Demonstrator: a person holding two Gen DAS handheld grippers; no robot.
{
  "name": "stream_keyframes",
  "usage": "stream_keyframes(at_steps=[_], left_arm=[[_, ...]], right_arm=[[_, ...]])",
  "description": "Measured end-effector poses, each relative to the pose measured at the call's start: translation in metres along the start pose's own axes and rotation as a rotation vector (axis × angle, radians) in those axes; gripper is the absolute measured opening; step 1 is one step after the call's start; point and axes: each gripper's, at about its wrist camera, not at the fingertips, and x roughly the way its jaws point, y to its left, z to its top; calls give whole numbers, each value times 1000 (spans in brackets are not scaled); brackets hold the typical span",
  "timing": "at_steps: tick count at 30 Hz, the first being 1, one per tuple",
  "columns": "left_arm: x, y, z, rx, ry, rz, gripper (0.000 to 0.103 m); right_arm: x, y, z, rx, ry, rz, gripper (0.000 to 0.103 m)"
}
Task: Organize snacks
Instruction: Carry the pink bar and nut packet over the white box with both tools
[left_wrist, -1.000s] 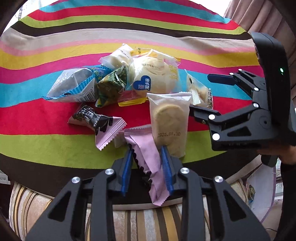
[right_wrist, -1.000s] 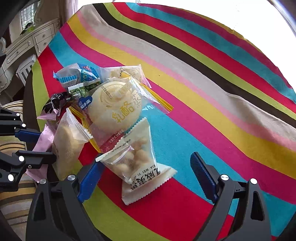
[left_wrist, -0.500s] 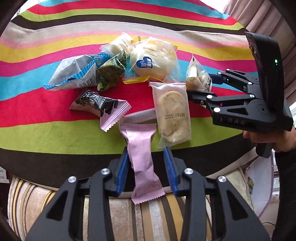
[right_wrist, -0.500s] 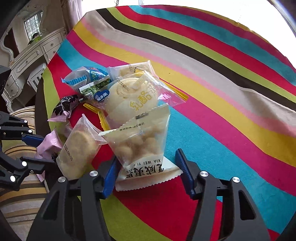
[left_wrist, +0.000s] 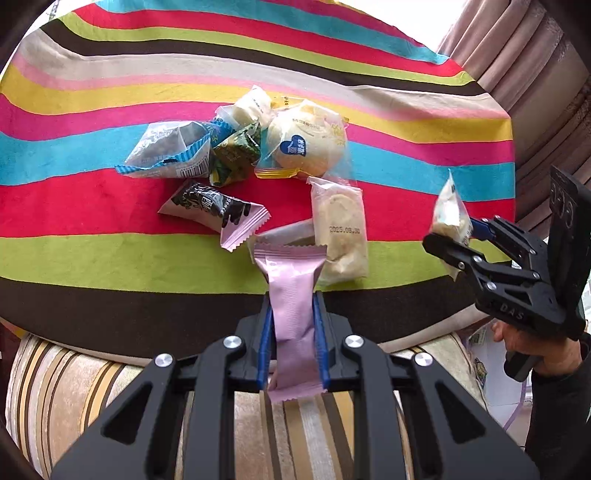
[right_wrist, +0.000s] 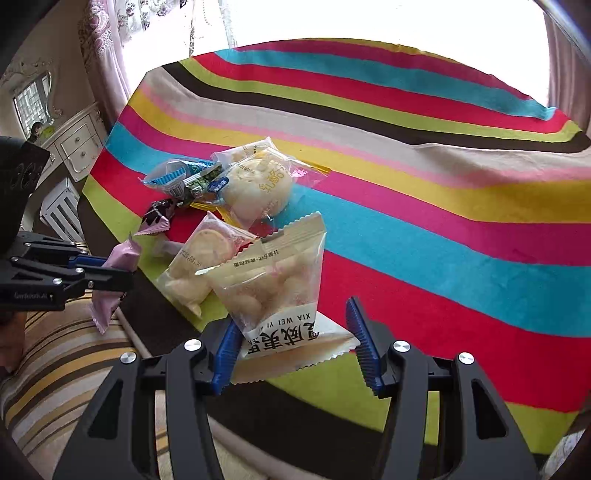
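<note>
Two grippers: we hold one in each hand.
Left gripper (left_wrist: 292, 341): our blue pads (left_wrist: 264, 343) clamp the pink wrapper (left_wrist: 293, 295), lifted at the near table edge.
Right gripper (right_wrist: 295, 345): we pinch the white peanut packet (right_wrist: 273, 280) above the striped cloth (right_wrist: 424, 206).
Remaining pile (left_wrist: 258, 155): we see it lying mid-cloth, the clear biscuit pack (left_wrist: 338, 225) nearest.

Left gripper (left_wrist: 292, 334) clamps a pink snack packet (left_wrist: 293, 306) above the striped cloth's (left_wrist: 110, 258) near edge; at right, the right gripper (left_wrist: 456, 240) holds a pale snack bag (left_wrist: 448, 210).
</note>
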Motion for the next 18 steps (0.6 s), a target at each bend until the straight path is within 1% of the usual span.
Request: stream_keyframes(at_steps=[2,6,11,18], left_arm=[[-6,-7,-3,17,-7,-15,20],[-9,-35,-8,67,-18,-58,20],[-15,-90,-20,174,-23,-127,20],[-21,-161,-42,318,-20,-190,20]], right_arm=[[-21,4,-11,6,-9,-31,54],[-71,8,-38,23,-22,-95,54],[-122,15,-70,58,-35,-176,54],[-181,12,-121,119,-36,-276,54]])
